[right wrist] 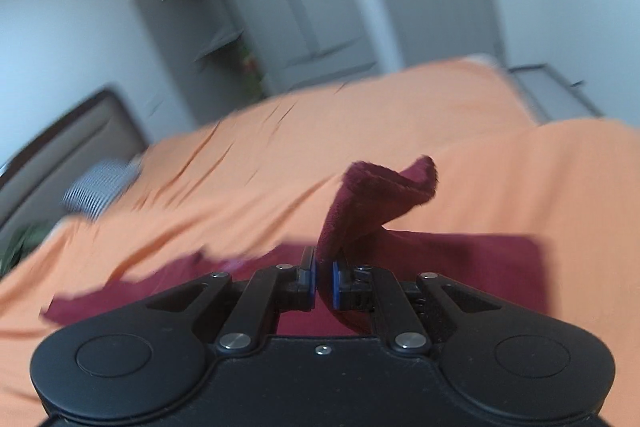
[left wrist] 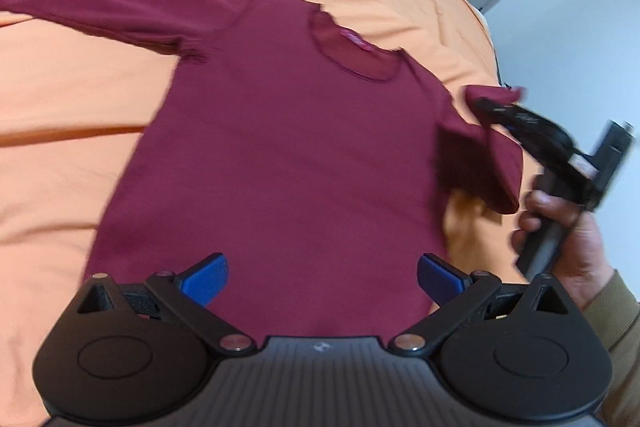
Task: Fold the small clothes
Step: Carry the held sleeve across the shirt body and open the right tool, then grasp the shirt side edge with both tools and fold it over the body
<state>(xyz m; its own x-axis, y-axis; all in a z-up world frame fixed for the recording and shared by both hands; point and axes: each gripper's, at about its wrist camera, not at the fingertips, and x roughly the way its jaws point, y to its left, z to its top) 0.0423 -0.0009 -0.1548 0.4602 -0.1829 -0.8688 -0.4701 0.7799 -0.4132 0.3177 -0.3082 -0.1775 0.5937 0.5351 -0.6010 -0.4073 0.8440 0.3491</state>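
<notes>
Maroon shirt (left wrist: 280, 147) lies on the orange bed (left wrist: 72, 99); right gripper (right wrist: 324, 277) pinches its sleeve (right wrist: 372, 195) (cuff raised), left gripper (left wrist: 320, 279) gapes empty above the hem.

Both black grippers carry blue-padded jaws, silver pivot screws and round side discs; an olive-green sleeve (left wrist: 612, 311) covers the wrist.

Maroon long-sleeve shirt (left wrist: 288, 155) spread flat, one sleeve (right wrist: 360, 203) lifted.
</notes>
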